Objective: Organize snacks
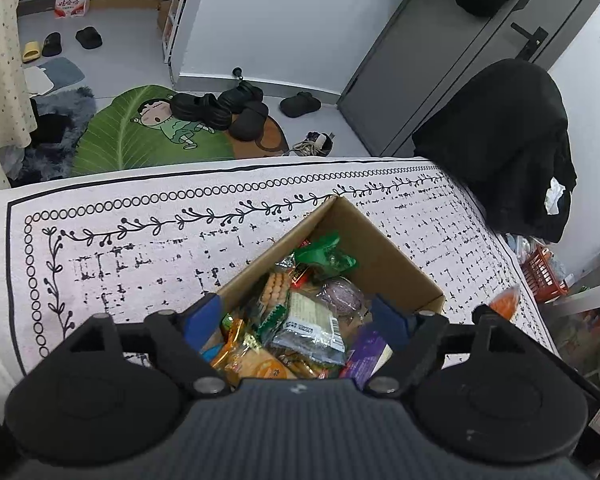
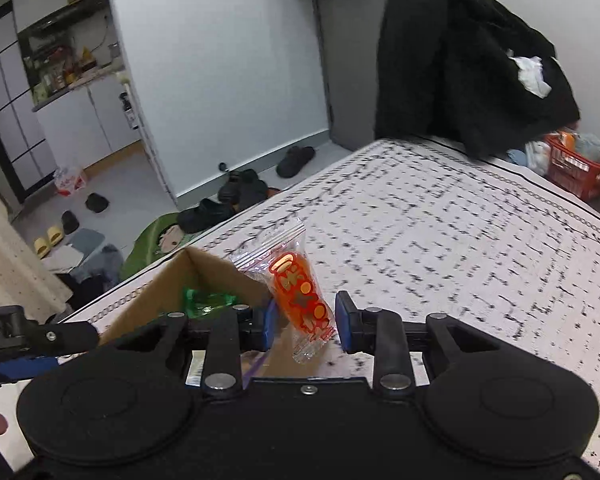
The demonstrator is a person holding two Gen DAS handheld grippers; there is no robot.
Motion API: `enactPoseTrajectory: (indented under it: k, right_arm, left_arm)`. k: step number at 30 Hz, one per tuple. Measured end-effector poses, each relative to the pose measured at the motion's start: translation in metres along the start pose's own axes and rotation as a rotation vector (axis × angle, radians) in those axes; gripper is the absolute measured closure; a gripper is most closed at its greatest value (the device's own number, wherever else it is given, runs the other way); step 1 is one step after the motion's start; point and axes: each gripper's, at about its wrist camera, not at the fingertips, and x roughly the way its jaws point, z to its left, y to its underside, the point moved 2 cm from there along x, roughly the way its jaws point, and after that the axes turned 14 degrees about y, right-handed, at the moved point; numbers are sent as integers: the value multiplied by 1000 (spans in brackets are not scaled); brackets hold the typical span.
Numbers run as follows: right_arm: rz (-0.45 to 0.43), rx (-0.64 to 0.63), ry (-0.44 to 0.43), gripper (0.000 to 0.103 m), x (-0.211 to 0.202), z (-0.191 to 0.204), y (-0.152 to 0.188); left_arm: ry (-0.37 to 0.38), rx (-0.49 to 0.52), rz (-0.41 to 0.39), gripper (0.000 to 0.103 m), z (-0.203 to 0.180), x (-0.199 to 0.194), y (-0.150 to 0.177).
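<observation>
A brown cardboard box point(image 1: 384, 240) full of mixed snack packets sits on the white patterned tablecloth point(image 1: 140, 240). My left gripper point(image 1: 300, 316) is open and empty, hovering just above the box's near side over the packets. In the right wrist view the box's corner point(image 2: 204, 272) shows at left with a green packet point(image 2: 206, 300) inside. An orange-red snack packet point(image 2: 302, 300) with clear ends stands between my right gripper's point(image 2: 306, 322) blue pads; the jaws stand wider than the packet and I cannot tell whether they touch it. The packet also shows in the left wrist view point(image 1: 506, 302).
A chair draped with black clothing point(image 1: 512, 148) stands at the table's far right corner. A red basket point(image 2: 580, 168) sits on the floor beyond the table. Shoes and a green leaf mat point(image 1: 148, 132) lie on the floor past the far edge.
</observation>
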Motion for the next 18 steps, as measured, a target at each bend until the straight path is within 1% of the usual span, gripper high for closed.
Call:
enactPoseTrajectory:
  k: [5, 8, 9, 11, 13, 14, 16, 18]
  right_arm:
    - [2, -38, -35, 74, -7, 21, -2]
    - [16, -55, -60, 73, -11, 36, -6]
    - [22, -52, -61, 69, -13, 40, -7]
    - [26, -32, -65, 67, -18, 41, -9]
    - [21, -32, -62, 57, -24, 42, -11]
    - [16, -34, -51, 50, -28, 42, -11]
    - [7, -34, -31, 49, -36, 39, -13]
    - [17, -19, -19, 48, -43, 33, -13]
  left_arm:
    - [1, -33, 0, 19, 7, -11, -5]
    - [-14, -27, -1, 15, 7, -19, -10]
    - [-27, -26, -2, 15, 7, -23, -11]
    - [-22, -22, -7, 15, 7, -29, -15]
    - [-16, -13, -7, 15, 7, -33, -18]
    - [-16, -8, -7, 15, 6, -36, -18]
    - [-10, 0, -4, 15, 4, -39, -20]
    - [1, 6, 0, 15, 1, -43, -21]
